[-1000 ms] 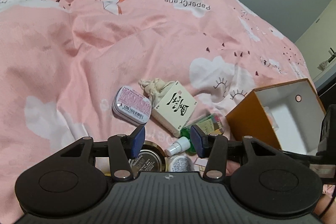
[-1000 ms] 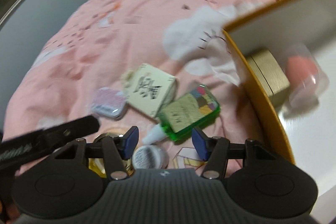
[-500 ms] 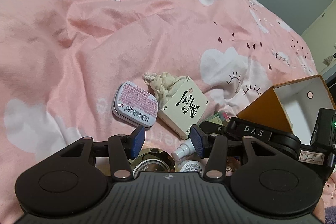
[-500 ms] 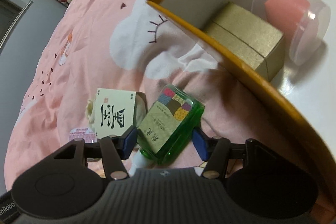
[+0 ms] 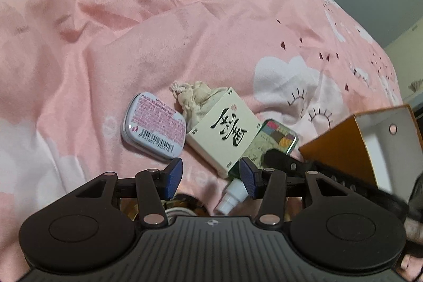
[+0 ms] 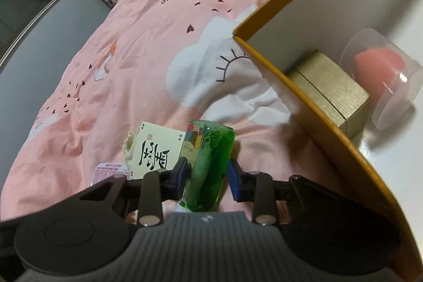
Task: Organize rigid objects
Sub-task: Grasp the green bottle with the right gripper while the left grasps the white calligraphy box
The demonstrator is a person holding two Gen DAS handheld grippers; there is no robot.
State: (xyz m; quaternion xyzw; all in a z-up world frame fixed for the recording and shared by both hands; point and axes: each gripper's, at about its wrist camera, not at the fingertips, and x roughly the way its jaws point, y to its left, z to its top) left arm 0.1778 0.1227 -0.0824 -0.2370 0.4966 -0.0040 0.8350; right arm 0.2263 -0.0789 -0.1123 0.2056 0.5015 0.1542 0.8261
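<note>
A green bottle (image 6: 208, 165) with a patchwork label stands on its narrow edge on the pink bedspread, white cap toward me. My right gripper (image 6: 207, 176) is closing on it, and both blue pads meet its sides. In the left wrist view the same bottle (image 5: 275, 136) lies beside a cream calligraphy box (image 5: 224, 135), with the right gripper's finger (image 5: 290, 165) over it. My left gripper (image 5: 211, 173) hangs open above the bedspread with nothing between its fingers. A pink tin (image 5: 152, 130) lies just beyond its left finger.
An orange box (image 6: 304, 94) with a white inside stands at the right, holding a gold box (image 6: 330, 91) and a pink sponge in a clear case (image 6: 380, 70). A cloth pouch (image 5: 194, 99) lies behind the cream box. A round tin (image 5: 182, 198) sits under the left gripper.
The right gripper's jaws have narrowed around the green bottle, which has turned from flat onto its edge. The left gripper has sunk closer to the pink tin and cream box.
</note>
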